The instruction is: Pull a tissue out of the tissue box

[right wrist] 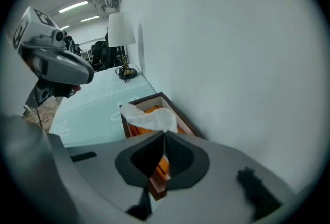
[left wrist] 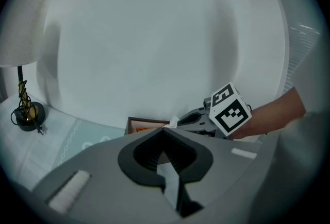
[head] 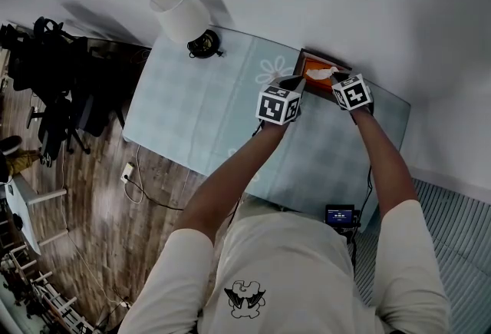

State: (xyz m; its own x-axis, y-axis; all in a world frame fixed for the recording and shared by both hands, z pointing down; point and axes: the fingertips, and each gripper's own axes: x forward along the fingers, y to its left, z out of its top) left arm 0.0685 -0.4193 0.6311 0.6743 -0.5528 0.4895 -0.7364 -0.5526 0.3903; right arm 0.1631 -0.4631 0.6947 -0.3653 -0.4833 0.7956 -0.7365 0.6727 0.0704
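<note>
Closest to the lens, pale shirt [head: 299,263] with a dark print, both bare forearms stretched forward over a pale green table [head: 199,110]. At the far left of that table, against the wall, white-shaded lamp [head: 180,12] on a dark base. Further right, left gripper [head: 294,81] hovering at the near-left edge of the tissue box [head: 307,61]. Seen along its own jaws, left gripper [left wrist: 165,131] clenched, tips meeting with nothing between them, aimed at the brown rim of the tissue box [left wrist: 142,124]. Brown walls, orange inside, set against the wall on the table's far edge, right of the middle. Rising out of it, white tissue [head: 321,73], crumpled and draped toward the left side. On the right, right gripper [head: 336,85] over the box. Seen along its own jaws, right gripper [right wrist: 165,136] pinched shut on the right-hand corner of the tissue [right wrist: 147,117], with the orange lining and the rim of the tissue box [right wrist: 147,98] just beyond the tips. From the left gripper view, right gripper [left wrist: 178,123] with a small white tuft caught at its closed tips.
</note>
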